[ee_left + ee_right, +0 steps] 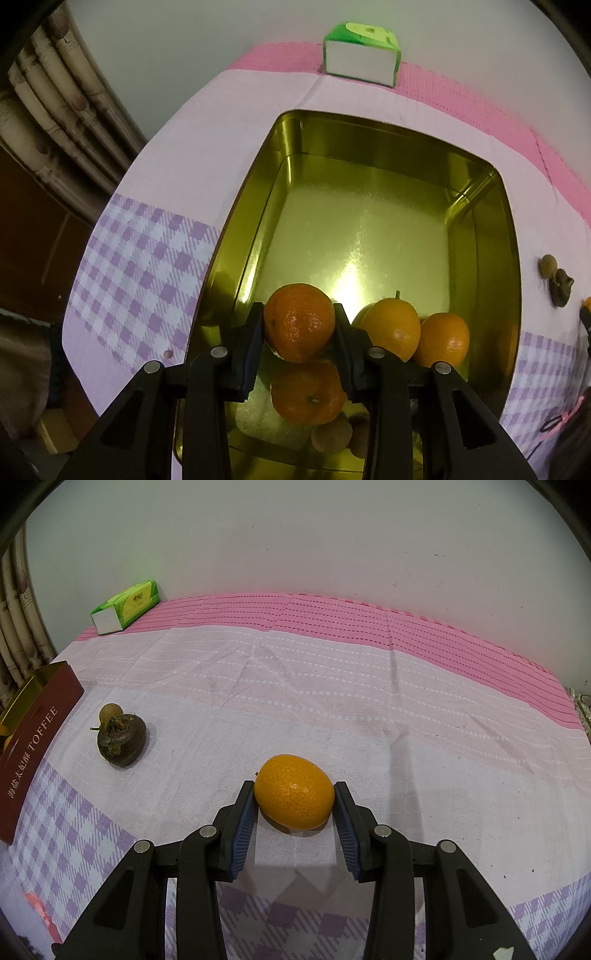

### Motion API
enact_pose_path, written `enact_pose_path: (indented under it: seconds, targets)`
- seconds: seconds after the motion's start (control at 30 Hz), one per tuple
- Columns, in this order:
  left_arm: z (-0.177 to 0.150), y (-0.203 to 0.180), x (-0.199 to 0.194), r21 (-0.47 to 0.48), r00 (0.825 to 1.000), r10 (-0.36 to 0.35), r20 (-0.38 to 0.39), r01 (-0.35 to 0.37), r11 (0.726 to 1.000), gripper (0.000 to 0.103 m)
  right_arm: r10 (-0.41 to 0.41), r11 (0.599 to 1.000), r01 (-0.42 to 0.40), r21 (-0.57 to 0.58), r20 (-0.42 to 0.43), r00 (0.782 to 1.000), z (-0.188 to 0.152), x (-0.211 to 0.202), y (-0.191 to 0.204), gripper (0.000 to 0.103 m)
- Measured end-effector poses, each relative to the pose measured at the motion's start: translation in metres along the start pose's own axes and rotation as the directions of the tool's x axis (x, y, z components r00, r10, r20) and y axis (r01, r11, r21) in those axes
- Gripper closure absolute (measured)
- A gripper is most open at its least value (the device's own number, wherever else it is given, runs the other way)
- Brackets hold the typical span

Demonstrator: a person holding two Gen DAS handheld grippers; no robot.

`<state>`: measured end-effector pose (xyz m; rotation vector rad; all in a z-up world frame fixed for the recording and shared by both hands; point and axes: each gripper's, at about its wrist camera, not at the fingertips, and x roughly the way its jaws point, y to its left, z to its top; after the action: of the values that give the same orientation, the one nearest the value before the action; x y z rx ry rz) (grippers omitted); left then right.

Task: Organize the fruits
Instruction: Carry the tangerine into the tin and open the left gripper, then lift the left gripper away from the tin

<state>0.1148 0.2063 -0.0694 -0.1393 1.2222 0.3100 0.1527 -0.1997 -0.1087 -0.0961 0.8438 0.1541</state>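
Note:
My left gripper [298, 325] is shut on a dark orange mandarin [299, 322] and holds it above the near end of the gold tin [480, 236]. In the tin lie another mandarin [307, 394], two yellow-orange citrus fruits [392, 328] [443, 339] and two small brown round fruits [331, 435]. In the right wrist view my right gripper [294, 800] has its pads against both sides of a yellow-orange citrus [294, 796] that rests on the cloth. A dark water chestnut [121, 743] and a small brown fruit [110, 712] lie to the left, beside the tin's red wall [37, 746].
A green tissue pack [127, 606] stands at the back of the table by the wall; it also shows in the left wrist view [362, 55]. The table carries a pink and purple checked cloth [369, 709]. A curtain [55, 110] hangs at the left.

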Motion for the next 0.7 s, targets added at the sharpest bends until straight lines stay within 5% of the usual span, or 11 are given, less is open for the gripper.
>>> enact_pose_path:
  seconds: [0.7]
  targets:
    - [-0.002,-0.005,-0.010,0.035,0.999,0.035,0.039,-0.036,0.999,0.064,-0.009,1.000,0.009,0.007,-0.003,1.000,0.002,0.004,-0.002,0.058]
